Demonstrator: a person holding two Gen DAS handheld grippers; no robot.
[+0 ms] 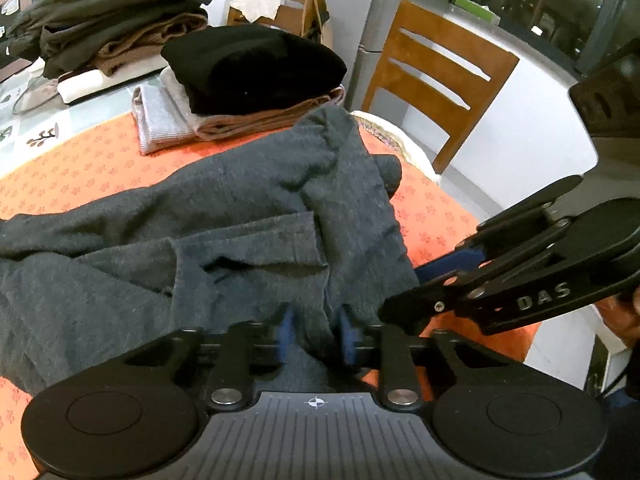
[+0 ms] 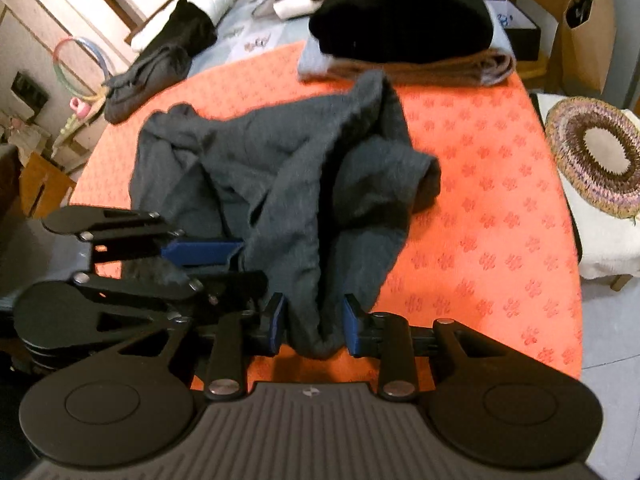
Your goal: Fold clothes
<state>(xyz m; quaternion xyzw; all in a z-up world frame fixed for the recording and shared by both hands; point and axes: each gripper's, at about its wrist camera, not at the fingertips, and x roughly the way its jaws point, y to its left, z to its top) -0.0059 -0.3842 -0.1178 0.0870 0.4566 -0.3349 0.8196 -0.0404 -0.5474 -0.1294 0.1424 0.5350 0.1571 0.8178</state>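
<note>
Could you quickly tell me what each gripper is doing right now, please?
Left gripper: shut on a fold of the dark grey knitted garment.
Right gripper: jaws around another bunched fold of it; grip uncertain.

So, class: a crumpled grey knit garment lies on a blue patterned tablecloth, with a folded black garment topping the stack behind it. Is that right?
Not quite: the patterned tablecloth is orange, not blue, as the right wrist view shows. The crumpled grey knit garment and folded black garment are as stated.
</note>
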